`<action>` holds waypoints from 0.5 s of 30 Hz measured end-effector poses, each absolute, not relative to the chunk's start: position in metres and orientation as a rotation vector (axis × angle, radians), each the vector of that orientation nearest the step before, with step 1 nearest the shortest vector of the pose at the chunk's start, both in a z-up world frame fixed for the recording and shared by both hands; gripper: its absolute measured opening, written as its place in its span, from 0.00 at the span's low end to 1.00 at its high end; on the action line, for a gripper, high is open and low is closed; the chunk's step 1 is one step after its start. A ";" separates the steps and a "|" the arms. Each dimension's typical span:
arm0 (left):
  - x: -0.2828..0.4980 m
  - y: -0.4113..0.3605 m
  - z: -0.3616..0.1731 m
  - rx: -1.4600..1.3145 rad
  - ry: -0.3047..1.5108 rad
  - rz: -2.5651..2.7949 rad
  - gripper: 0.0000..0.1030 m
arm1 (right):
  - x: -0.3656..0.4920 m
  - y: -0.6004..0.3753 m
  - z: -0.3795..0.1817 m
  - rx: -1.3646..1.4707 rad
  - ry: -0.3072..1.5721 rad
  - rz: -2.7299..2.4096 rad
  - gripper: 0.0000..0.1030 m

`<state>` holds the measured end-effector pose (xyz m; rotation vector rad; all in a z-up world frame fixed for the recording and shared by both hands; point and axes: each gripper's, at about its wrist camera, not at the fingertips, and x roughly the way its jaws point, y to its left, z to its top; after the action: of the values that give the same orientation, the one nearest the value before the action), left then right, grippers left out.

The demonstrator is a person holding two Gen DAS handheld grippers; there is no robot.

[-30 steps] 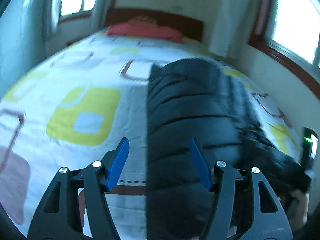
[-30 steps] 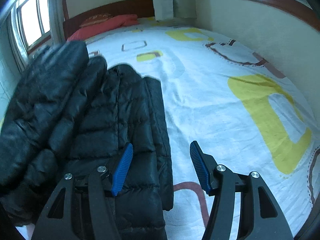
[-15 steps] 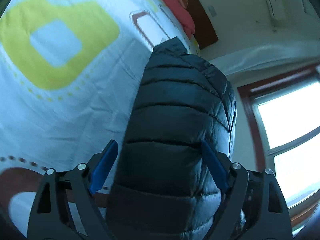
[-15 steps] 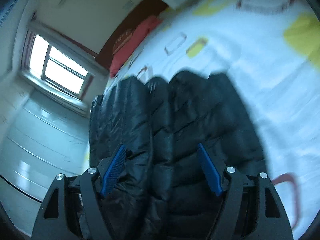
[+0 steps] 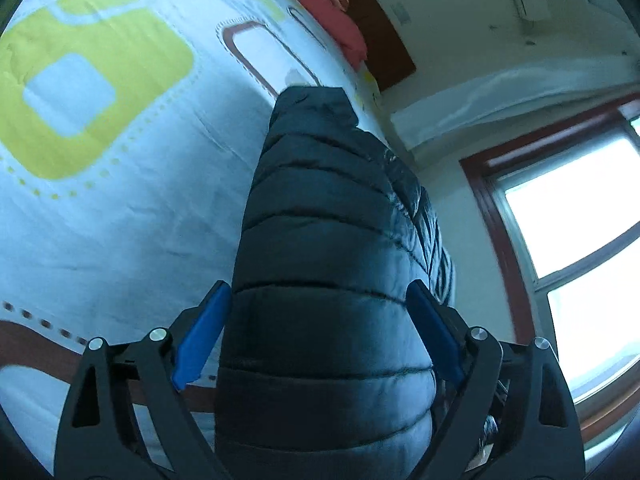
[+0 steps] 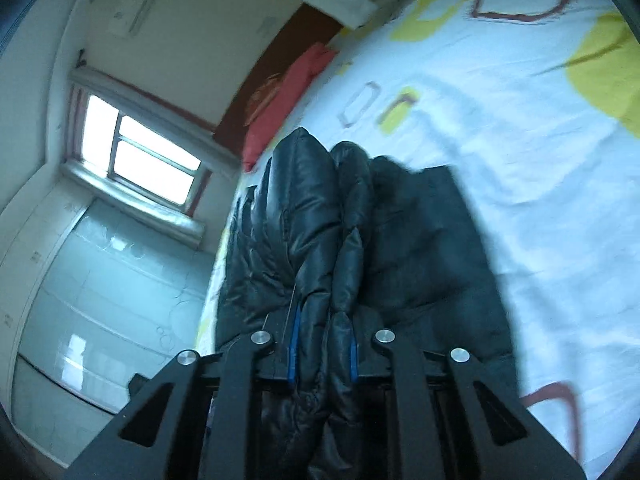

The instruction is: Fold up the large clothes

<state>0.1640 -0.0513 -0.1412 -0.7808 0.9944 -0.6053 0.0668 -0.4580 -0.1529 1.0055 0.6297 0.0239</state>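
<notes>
Looking at both wrist views, the right claw (image 6: 322, 354) had just snapped closed and was pinching a puffy fold of the black jacket (image 6: 360, 248). That was the real change: one side was grabbed, so a fold could probably start. The left claw (image 5: 316, 334) had just been spreading wider and sat wide apart with a padded section of the jacket (image 5: 328, 280) between its pads, not squeezed. The jacket lay on the bed (image 5: 120, 208) along one side edge. A red pillow (image 6: 280, 108) sat by the headboard, well clear.
</notes>
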 end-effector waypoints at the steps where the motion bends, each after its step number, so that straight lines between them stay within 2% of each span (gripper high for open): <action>1: 0.165 -0.058 -0.144 -0.768 1.010 -0.606 0.86 | 0.066 -0.462 -0.161 1.016 0.635 0.021 0.17; 5: 0.167 -0.078 -0.167 -0.746 1.069 -0.595 0.87 | 0.066 -0.473 -0.190 1.106 0.624 0.058 0.17; 8: 0.169 -0.079 -0.172 -0.758 1.085 -0.596 0.87 | 0.073 -0.476 -0.187 1.090 0.650 0.067 0.19; 11: 0.169 -0.074 -0.167 -0.738 1.071 -0.596 0.87 | 0.074 -0.476 -0.173 1.065 0.672 0.057 0.31; 13: 0.166 -0.068 -0.161 -0.746 1.065 -0.601 0.87 | 0.069 -0.482 -0.165 1.054 0.675 0.038 0.46; 15: 0.158 -0.063 -0.156 -0.751 1.061 -0.614 0.87 | 0.054 -0.478 -0.155 1.065 0.658 0.044 0.66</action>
<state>0.1578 -0.0626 -0.1559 -0.7511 1.0611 -0.6142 0.0538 -0.4780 -0.1553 1.0646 0.6581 0.0445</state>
